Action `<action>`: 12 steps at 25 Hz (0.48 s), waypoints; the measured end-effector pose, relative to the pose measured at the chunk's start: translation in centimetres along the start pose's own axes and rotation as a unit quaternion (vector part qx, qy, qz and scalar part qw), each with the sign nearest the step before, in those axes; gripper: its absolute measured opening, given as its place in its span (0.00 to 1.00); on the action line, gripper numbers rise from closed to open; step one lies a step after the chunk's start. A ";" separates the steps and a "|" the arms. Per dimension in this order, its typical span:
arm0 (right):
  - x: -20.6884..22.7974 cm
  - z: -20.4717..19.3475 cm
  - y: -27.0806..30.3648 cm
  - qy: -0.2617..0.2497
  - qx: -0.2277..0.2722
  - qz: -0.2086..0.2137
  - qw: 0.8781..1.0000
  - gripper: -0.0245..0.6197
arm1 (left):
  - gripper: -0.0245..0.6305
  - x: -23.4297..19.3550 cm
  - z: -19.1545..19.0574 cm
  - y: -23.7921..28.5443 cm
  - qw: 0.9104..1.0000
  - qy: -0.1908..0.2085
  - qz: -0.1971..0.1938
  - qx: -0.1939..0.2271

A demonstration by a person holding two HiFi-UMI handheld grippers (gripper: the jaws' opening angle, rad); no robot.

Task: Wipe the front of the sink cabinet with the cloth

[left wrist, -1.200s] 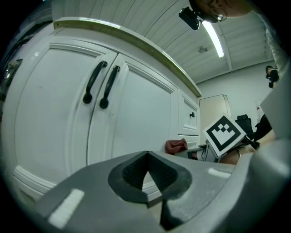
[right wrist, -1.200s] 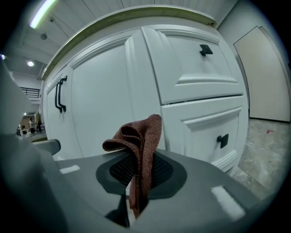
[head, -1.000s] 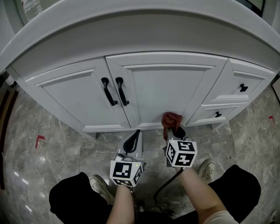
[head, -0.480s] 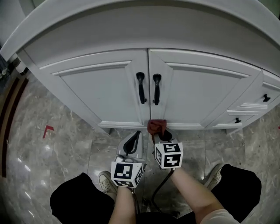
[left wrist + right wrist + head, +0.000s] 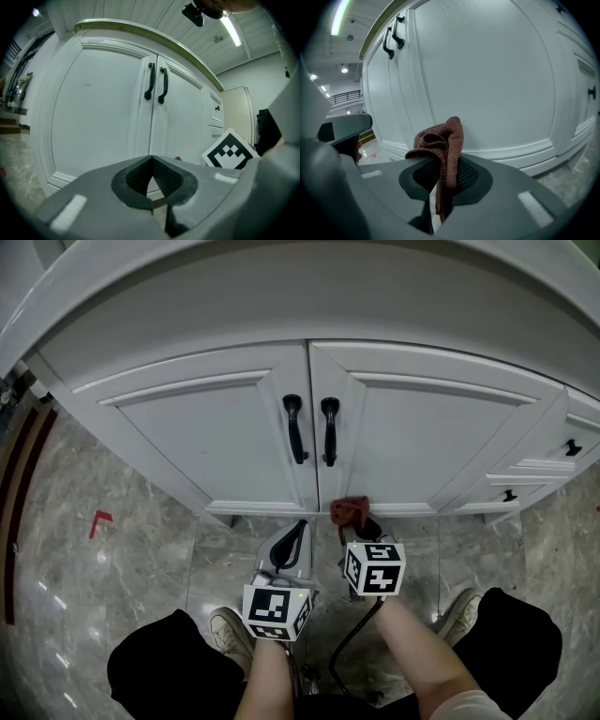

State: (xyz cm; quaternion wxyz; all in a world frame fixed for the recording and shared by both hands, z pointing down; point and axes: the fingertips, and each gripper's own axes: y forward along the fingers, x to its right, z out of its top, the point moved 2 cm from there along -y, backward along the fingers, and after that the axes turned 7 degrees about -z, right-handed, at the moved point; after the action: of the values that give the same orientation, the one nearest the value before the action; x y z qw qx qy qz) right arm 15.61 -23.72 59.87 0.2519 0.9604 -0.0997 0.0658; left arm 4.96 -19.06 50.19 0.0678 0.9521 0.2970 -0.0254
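Right gripper [image 5: 364, 527] pinches the reddish-brown cloth [image 5: 350, 510] in its jaws. The cloth's bunched top stands just ahead, at the bottom rail of the right cabinet door [image 5: 427, 442], beside the seam between the doors. Left gripper [image 5: 287, 545], just beside the right one, has its jaws pressed together on nothing and faces the left door [image 5: 202, 442], with open marble floor [image 5: 141, 549] to its left.

Sink cabinet [image 5: 216, 437]: door panels flat and free either side of two black handles [image 5: 292, 427], which project at the centre seam. Drawer knobs [image 5: 572, 447] project far right. Overhanging top [image 5: 300, 306] closes off approach from above. Right gripper [image 5: 364, 521], closed on the cloth [image 5: 349, 509], sits at the base rail; left gripper [image 5: 294, 531], closed, is just beside it. Floor [image 5: 141, 540] leftward open; shoes [image 5: 225, 634] and cable [image 5: 352, 643] crowd behind.
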 end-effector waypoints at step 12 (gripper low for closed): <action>10.2 0.8 -2.9 0.024 0.002 -0.068 0.997 0.17 | 0.04 5.9 -0.8 4.5 0.998 0.018 -0.059 -0.020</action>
State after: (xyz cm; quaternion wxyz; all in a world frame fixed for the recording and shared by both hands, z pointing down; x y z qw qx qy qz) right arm 26.24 -23.22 59.60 0.2560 0.9636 -0.0278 0.0713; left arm 12.37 -19.30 50.99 0.0799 0.9318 0.3539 -0.0065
